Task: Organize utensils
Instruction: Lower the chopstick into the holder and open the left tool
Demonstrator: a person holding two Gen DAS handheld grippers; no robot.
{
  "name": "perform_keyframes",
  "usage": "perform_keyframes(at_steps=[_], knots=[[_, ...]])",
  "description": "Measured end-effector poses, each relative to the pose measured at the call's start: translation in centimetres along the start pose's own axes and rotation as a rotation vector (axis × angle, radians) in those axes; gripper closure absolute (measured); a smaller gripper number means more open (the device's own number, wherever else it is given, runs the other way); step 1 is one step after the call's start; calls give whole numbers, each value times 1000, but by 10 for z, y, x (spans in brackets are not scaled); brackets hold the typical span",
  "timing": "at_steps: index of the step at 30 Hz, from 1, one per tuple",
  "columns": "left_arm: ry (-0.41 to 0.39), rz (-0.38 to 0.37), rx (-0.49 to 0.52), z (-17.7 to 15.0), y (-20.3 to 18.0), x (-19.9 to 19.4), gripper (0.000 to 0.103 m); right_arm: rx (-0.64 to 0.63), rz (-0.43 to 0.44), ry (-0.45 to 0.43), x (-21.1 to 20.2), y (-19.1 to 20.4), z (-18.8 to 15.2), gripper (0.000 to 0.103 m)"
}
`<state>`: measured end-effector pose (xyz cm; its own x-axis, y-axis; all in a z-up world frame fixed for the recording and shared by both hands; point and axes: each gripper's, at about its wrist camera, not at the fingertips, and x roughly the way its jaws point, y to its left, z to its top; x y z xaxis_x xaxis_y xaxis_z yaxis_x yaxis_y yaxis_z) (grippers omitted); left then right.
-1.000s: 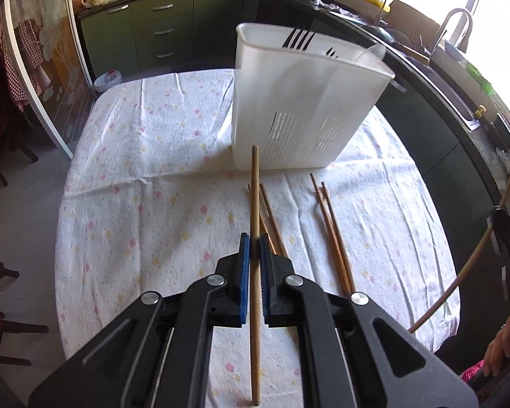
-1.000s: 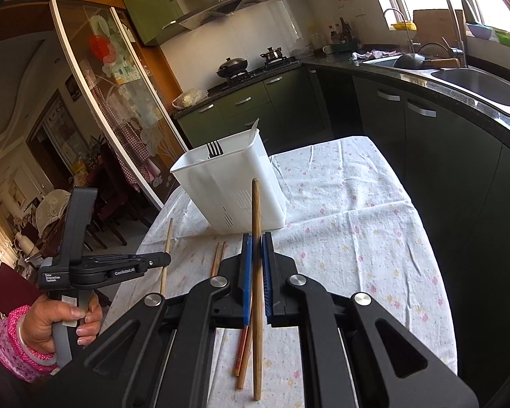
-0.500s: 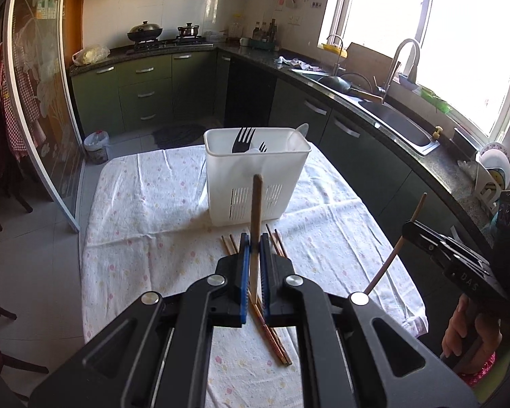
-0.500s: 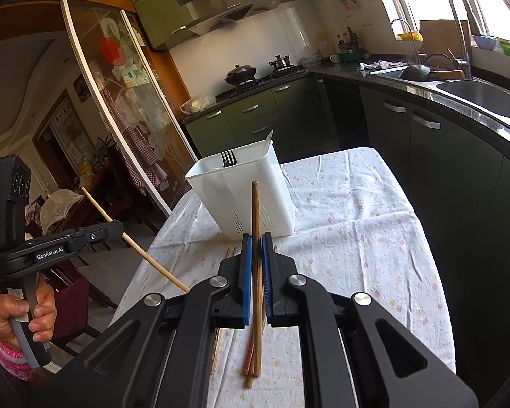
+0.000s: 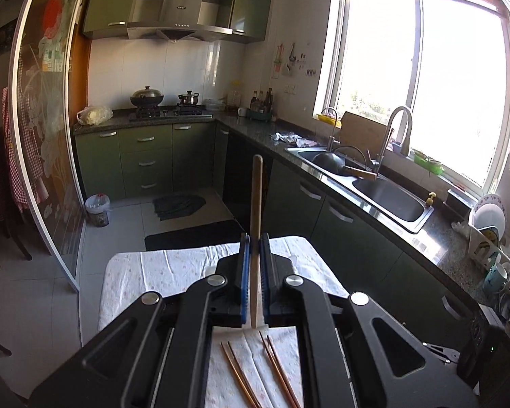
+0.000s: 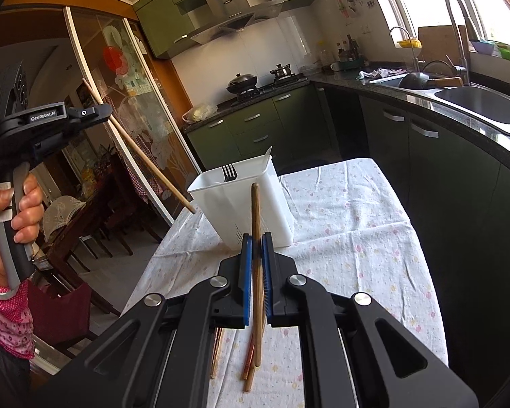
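Held chopsticks: one wooden stick (image 5: 256, 224) clamped in the left claw (image 5: 254, 255), another (image 6: 256, 238) in the right claw (image 6: 256, 255).
Holder: white slotted bin (image 6: 251, 204), upright, just ahead of right claw, fork (image 6: 229, 172) inside.
Loose chopsticks: reddish pairs (image 5: 272, 370) flat on tabletop (image 6: 340, 231) beneath both claws.

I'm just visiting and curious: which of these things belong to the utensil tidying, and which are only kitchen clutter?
Part of the job:
- white plastic utensil holder
- wooden chopstick in left gripper
- wooden chopstick in right gripper
- loose chopsticks on the floral tablecloth

Just lying about:
- black wok on the stove
- steel sink
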<state>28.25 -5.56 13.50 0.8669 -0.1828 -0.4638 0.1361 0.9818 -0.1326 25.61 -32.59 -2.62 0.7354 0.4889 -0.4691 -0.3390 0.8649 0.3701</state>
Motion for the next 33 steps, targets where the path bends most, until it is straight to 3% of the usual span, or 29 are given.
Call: perform_keyframes(at_steps=[4,8,17,22,33], knots=[[-42,33,11,19,-1,10,97,-46,-1,-61,-9,14,25,96],[-59,62,17,29,3,23,97,-112,-7,-184,-25,40,62,96],[19,83,23,20,27,74,97,-182,-75,-486,-15,80,135,96],[93,84,41,1,33,106,97,-173,-96,-501,33,79,149,96],[180,92,50,-44,41,147,97,-137,-123,-383,122,62,155,96]])
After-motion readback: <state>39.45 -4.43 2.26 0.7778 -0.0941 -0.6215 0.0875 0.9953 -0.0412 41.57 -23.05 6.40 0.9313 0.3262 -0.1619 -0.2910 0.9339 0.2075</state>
